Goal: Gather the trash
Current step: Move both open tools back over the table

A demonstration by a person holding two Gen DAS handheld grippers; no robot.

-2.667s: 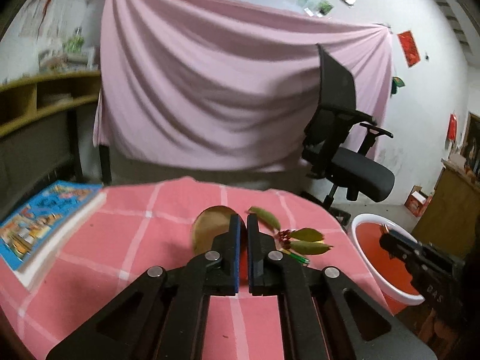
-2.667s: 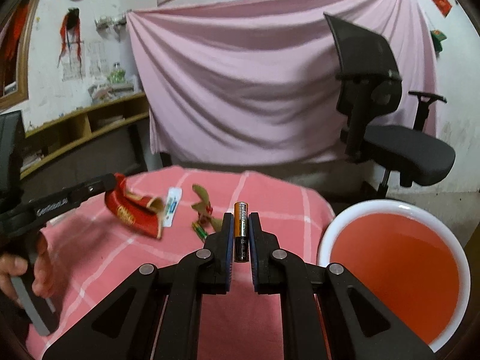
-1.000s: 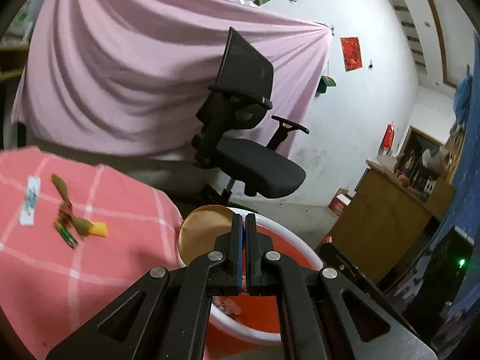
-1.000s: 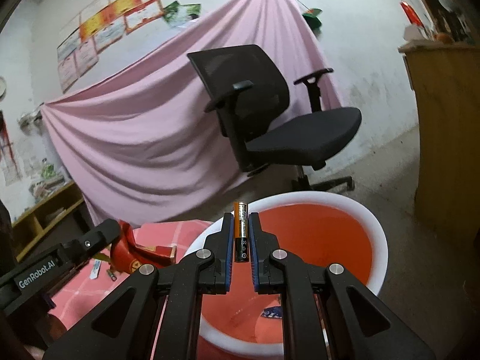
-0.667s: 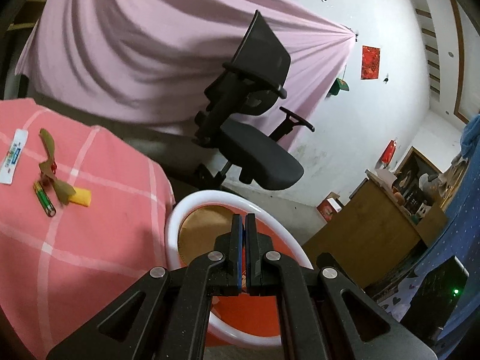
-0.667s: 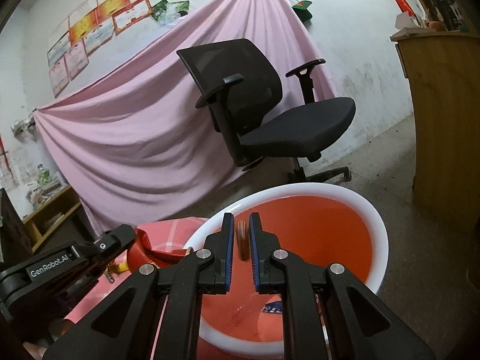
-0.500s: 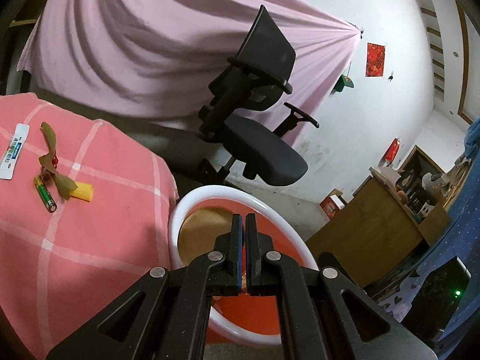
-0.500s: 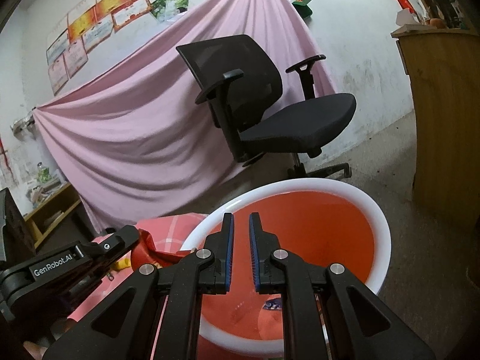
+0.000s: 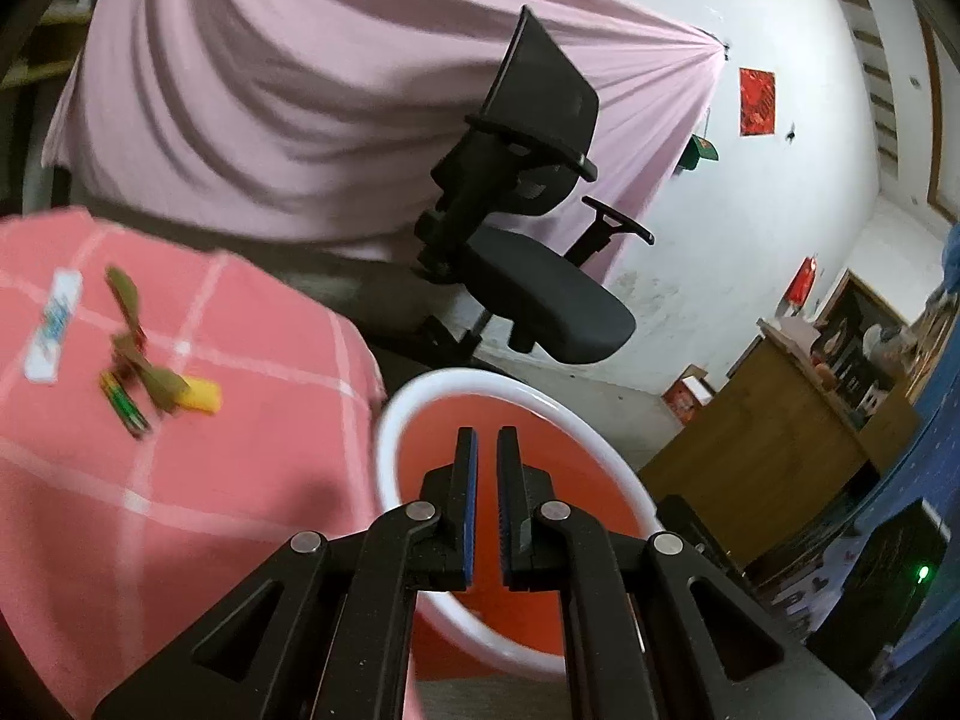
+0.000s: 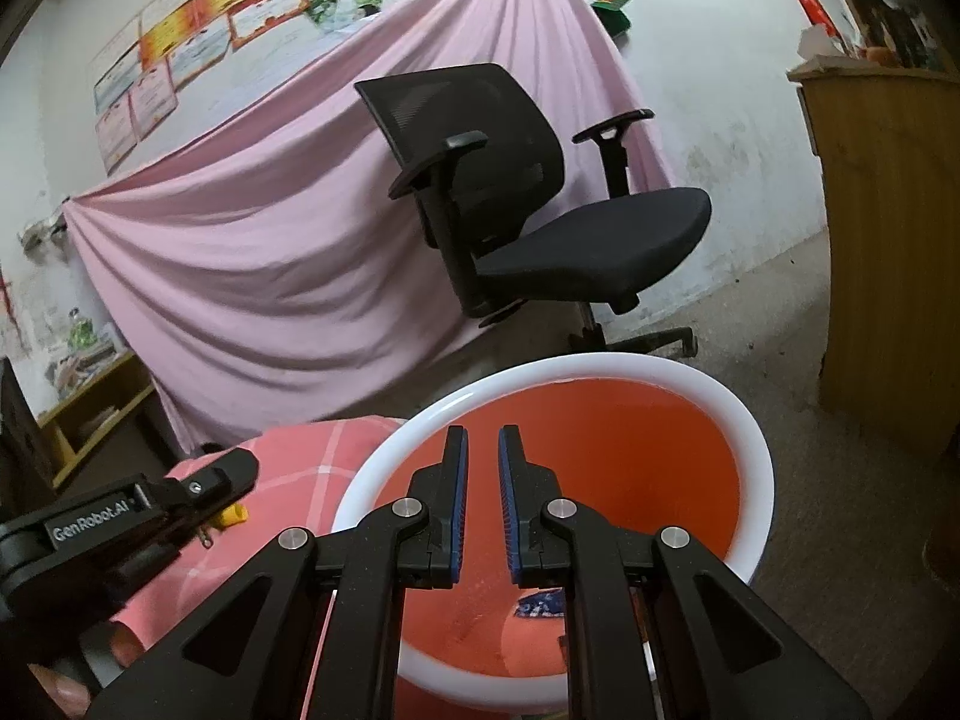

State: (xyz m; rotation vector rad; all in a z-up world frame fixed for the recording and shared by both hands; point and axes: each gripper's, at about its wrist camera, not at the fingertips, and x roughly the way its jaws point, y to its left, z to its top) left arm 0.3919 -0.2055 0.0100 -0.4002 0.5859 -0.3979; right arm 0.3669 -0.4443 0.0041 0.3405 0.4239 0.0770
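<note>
A red basin with a white rim (image 9: 390, 420) (image 10: 540, 369) stands on the floor beside the pink checked table (image 9: 180, 480). My left gripper (image 9: 483, 438) hangs over the basin; its jaws are opening, a narrow gap with nothing in it. It also shows in the right wrist view as the left gripper (image 10: 228, 474) at the table's edge. My right gripper (image 10: 480, 438) is over the basin too, jaws nearly together and empty. A blue-white scrap (image 10: 543, 606) lies in the basin. On the table lie a white wrapper (image 9: 54, 324), leaves (image 9: 162, 387), a green battery (image 9: 123, 405) and a yellow piece (image 9: 201, 393).
A black office chair (image 9: 528, 276) (image 10: 540, 228) stands just behind the basin in front of a pink hanging sheet (image 9: 270, 120). A wooden cabinet (image 10: 888, 252) is on the right. A hand (image 10: 60, 690) shows at the lower left.
The battery has left my right jaws and dropped towards the basin. My left jaws have parted and the red and gold packet is gone from between them.
</note>
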